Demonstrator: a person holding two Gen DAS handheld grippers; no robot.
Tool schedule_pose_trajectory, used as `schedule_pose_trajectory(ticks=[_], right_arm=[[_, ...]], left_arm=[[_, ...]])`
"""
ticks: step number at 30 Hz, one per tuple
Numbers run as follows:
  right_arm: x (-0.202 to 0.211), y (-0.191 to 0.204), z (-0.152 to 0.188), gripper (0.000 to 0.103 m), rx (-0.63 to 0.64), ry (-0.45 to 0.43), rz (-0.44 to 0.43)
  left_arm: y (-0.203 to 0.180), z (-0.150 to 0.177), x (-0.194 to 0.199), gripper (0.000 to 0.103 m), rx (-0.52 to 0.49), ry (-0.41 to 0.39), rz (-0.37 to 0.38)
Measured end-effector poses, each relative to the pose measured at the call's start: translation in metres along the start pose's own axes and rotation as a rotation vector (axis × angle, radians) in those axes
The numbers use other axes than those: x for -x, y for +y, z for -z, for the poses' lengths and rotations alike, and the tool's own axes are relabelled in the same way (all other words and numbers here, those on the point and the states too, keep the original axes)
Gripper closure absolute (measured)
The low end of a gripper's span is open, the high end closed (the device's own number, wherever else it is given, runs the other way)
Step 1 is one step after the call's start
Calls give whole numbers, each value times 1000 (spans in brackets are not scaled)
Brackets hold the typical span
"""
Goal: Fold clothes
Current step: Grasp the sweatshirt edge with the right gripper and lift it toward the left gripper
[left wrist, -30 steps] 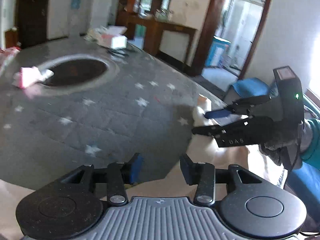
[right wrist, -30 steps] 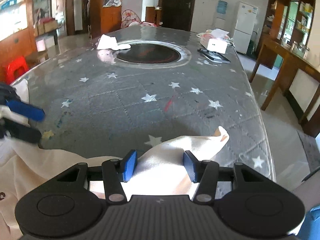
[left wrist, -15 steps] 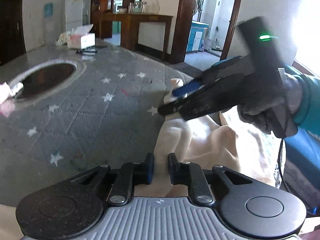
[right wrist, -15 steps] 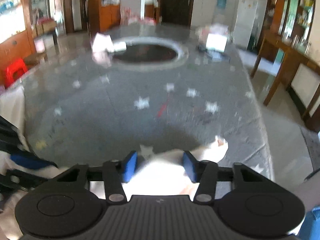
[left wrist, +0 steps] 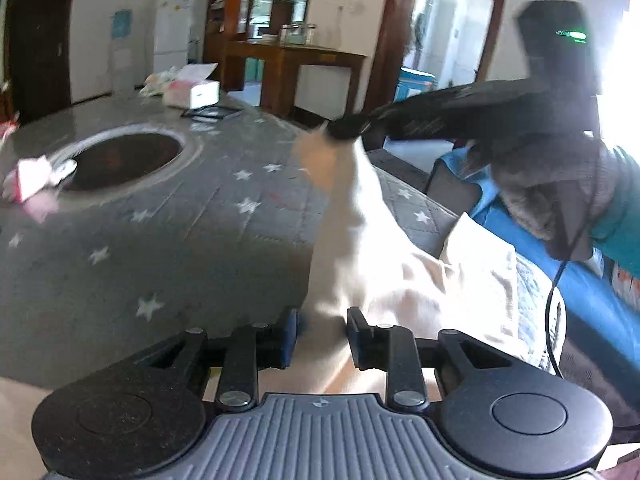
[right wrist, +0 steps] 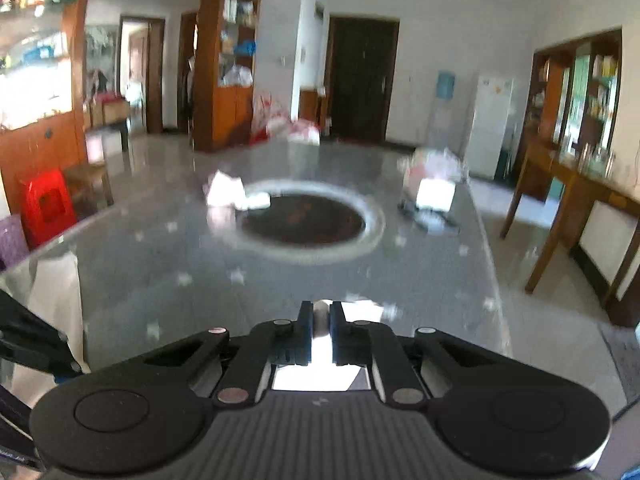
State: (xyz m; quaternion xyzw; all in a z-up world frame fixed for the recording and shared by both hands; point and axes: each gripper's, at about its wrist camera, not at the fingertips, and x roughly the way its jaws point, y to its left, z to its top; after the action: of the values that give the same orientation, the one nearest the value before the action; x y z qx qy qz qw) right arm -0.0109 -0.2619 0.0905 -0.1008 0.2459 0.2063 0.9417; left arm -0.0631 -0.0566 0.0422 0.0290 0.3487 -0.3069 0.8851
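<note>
A cream-white garment (left wrist: 360, 248) is stretched up off the grey star-patterned table (left wrist: 180, 240). In the left wrist view my right gripper (left wrist: 348, 130) is shut on the garment's upper corner and holds it raised. My left gripper (left wrist: 320, 334) has its jaws part open with the garment's lower fold passing between them. In the right wrist view my right gripper (right wrist: 320, 320) is pinched on a bit of white cloth (right wrist: 320, 312), and more garment (right wrist: 56, 292) hangs at the left by the left gripper's fingers (right wrist: 32, 344).
A dark round inset (right wrist: 300, 224) sits in the table's middle. A white tissue box (left wrist: 192, 92) and a dark flat object (left wrist: 210, 113) lie at the far end, pink-white cloth (left wrist: 32, 180) by the inset. A wooden sideboard (right wrist: 572, 200) and a red stool (right wrist: 46, 204) flank the table.
My right gripper has closed on the garment's corner and lifted it up off the table. My left gripper's jaws have opened wider than half a second ago. Both views are motion-blurred.
</note>
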Motion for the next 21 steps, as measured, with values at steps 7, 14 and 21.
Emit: schedule_pose_trajectory(ticks=[7,14,21], right_arm=[[34,-12,-16,96,-69,-146,-2],[56,-21,18,97,-60,-51,48],[64,-34,90,96,-127,215,94]], left_arm=[[22,11,14,55,48,5,-44],[19,28,22,81,-30,26,-91],[24,23,37,78,12,6,-76]])
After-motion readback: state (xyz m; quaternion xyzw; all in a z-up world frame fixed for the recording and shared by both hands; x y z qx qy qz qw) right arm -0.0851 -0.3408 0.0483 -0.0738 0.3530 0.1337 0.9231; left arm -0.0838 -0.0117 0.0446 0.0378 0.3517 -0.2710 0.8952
